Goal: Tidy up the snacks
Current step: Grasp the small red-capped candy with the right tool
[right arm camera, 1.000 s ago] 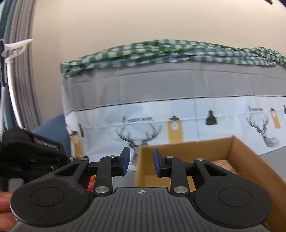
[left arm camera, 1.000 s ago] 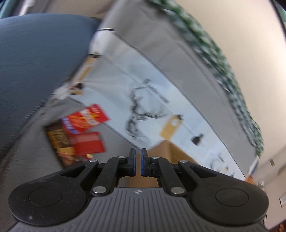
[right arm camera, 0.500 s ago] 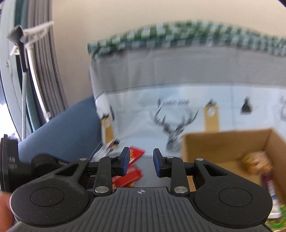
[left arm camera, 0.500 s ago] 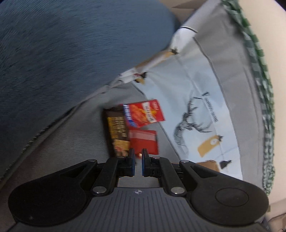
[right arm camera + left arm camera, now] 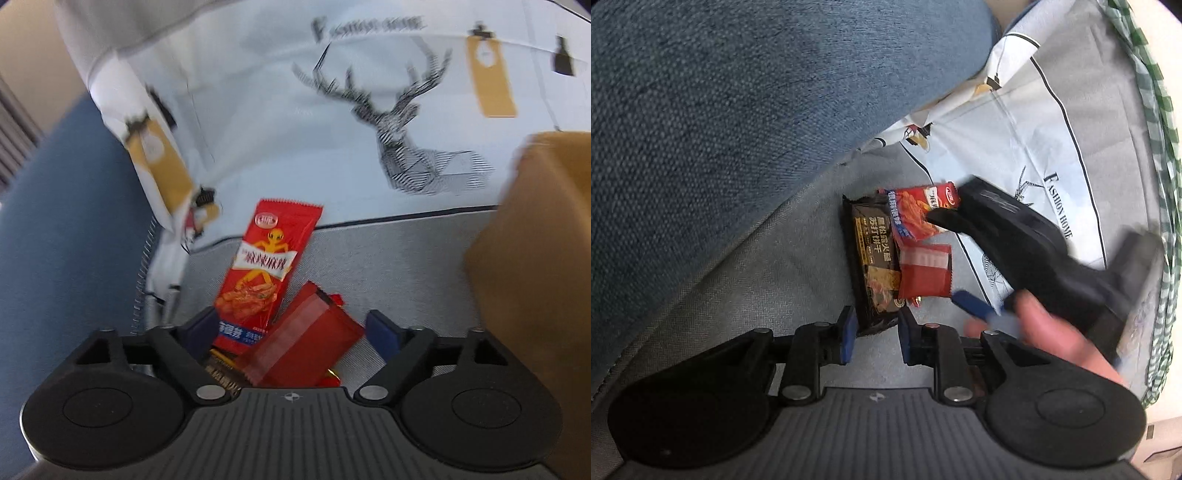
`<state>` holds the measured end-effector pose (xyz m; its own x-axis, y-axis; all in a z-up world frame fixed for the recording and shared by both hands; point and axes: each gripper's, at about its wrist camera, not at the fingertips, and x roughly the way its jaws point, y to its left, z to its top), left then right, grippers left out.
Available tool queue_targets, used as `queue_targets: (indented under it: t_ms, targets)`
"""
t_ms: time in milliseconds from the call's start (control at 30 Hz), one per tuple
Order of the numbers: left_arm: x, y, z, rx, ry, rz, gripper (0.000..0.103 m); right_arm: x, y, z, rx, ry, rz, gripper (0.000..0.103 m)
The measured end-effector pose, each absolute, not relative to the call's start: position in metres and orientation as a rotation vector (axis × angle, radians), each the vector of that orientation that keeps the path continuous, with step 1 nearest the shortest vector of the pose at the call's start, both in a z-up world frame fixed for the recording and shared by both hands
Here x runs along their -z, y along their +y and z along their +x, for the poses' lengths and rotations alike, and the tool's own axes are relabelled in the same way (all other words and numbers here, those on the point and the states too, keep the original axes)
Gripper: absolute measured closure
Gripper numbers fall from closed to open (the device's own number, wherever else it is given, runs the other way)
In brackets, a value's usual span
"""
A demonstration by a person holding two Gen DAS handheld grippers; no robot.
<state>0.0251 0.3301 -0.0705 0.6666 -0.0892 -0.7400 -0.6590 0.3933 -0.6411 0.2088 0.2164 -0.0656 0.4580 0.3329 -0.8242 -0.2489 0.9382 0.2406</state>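
Three snacks lie together on the grey seat cover: a dark brown cracker pack [image 5: 873,254], a red spicy-strip pack [image 5: 916,214] and a plain red packet [image 5: 925,271]. My left gripper [image 5: 875,334] is low over the seat. Its jaws are opening, and the near end of the cracker pack sits between them unpressed. My right gripper [image 5: 955,258] comes in blurred from the right, above the red packs. In the right wrist view, the right gripper [image 5: 291,328] is opening wide. The plain red packet [image 5: 303,343] lies between its fingers untouched, with the spicy-strip pack [image 5: 266,266] just beyond.
A blue cushion [image 5: 738,110] rises to the left of the snacks. Deer-printed cloth [image 5: 406,129] hangs behind them. A cardboard box [image 5: 535,258] stands on the seat to the right. A hand [image 5: 1045,332] holds the right gripper close beside my left one.
The left gripper dropped toward the cracker pack and its shut jaws parted. The right gripper swung left from the box and down over the red packs, opening wide.
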Motion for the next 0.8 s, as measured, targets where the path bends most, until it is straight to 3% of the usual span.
queue_targets:
  t_ms: [200, 233, 333, 433, 800]
  targets:
    - [0.069, 0.33, 0.025, -0.397, 0.815, -1.117, 0.078, 0.096, 0.241, 0.225, -0.319, 1.072, -0.076, 0.019]
    - [0.07, 0.33, 0.026, -0.397, 0.817, -1.117, 0.078, 0.097, 0.241, 0.222, -0.332, 1.05, -0.099, 0.027]
    - [0.068, 0.331, 0.024, -0.403, 0.819, -1.108, 0.078, 0.093, 0.239, 0.21, -0.398, 1.0, -0.145, 0.064]
    - [0.065, 0.334, 0.021, -0.406, 0.817, -1.108, 0.078, 0.091, 0.228, 0.201, -0.424, 1.014, -0.158, 0.084]
    - [0.061, 0.336, 0.027, -0.401, 0.826, -1.102, 0.078, 0.092, 0.19, 0.151, -0.47, 1.022, -0.235, 0.085]
